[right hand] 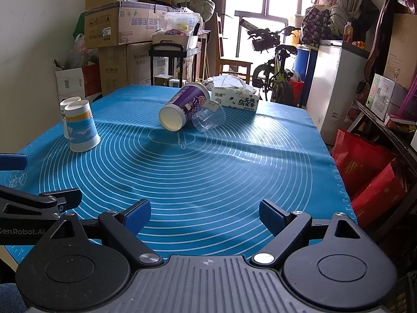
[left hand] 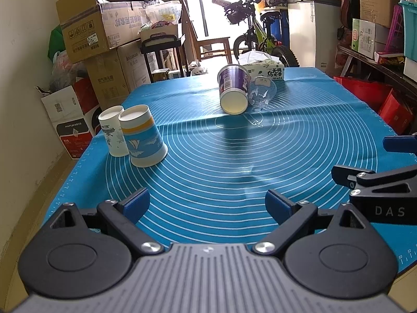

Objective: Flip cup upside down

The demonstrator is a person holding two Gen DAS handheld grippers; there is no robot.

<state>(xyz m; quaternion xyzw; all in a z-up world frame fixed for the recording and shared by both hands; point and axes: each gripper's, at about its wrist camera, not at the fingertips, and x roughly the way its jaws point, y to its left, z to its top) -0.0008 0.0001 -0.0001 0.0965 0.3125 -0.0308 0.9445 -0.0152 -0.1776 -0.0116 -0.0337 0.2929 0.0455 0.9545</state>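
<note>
A purple paper cup (left hand: 232, 88) lies on its side on the blue mat (left hand: 208, 161), mouth toward me; it also shows in the right wrist view (right hand: 182, 108). A clear plastic cup (left hand: 262, 92) lies on its side touching it on the right, seen too in the right wrist view (right hand: 208, 117). A blue-and-white paper cup (left hand: 143, 135) and a white paper cup (left hand: 113, 130) stand upside down at the left; the blue one also shows in the right wrist view (right hand: 81, 127). My left gripper (left hand: 207, 204) and right gripper (right hand: 204, 214) are open and empty, near the mat's front edge.
A tissue box (left hand: 264, 70) sits behind the lying cups. Cardboard boxes (left hand: 99, 26) stack along the left wall. A bicycle (left hand: 258, 34) and a chair stand beyond the table. Red bags (right hand: 365, 172) sit on the floor at the right. The right gripper shows at the left wrist view's right edge (left hand: 378, 185).
</note>
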